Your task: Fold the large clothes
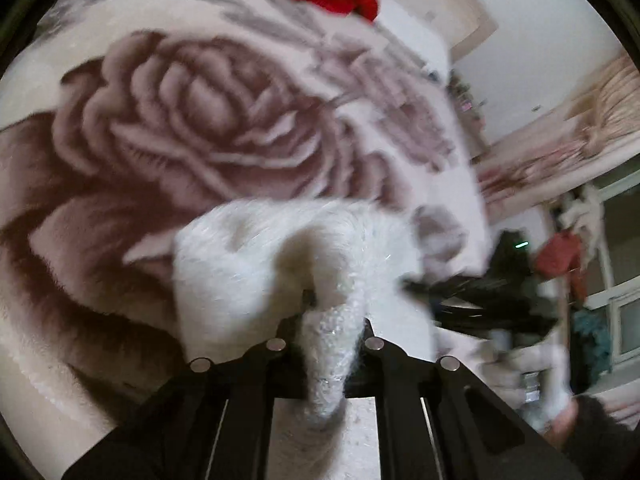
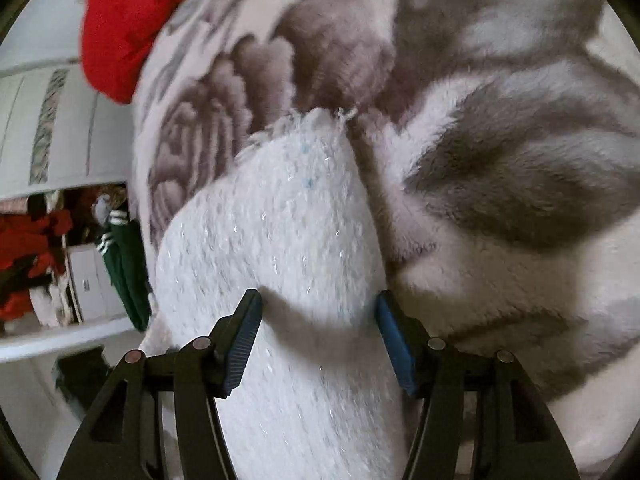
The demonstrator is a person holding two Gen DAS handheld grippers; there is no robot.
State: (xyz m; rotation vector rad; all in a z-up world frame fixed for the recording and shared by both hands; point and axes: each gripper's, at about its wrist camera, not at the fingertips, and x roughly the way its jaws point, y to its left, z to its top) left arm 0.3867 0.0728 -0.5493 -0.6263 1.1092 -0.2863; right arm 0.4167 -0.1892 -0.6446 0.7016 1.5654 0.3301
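Spread beneath everything, a plush rose-print blanket (image 1: 168, 128) covers the bed. Nearest the left camera, the left tool (image 1: 326, 330) is clamped shut on a bunched fold of the fuzzy white garment (image 1: 248, 256), whose fabric rises from the pinch and spreads to both sides. In the right view, the right tool (image 2: 318, 316) has its blue pads (image 2: 394, 344) parted with the garment's thick band (image 2: 280, 240) lying between them; whether they press it I cannot tell. That band runs lengthwise away from the camera, ending in a frayed edge. Farther off, a red cloth (image 2: 120, 20) lies at the blanket's far edge.
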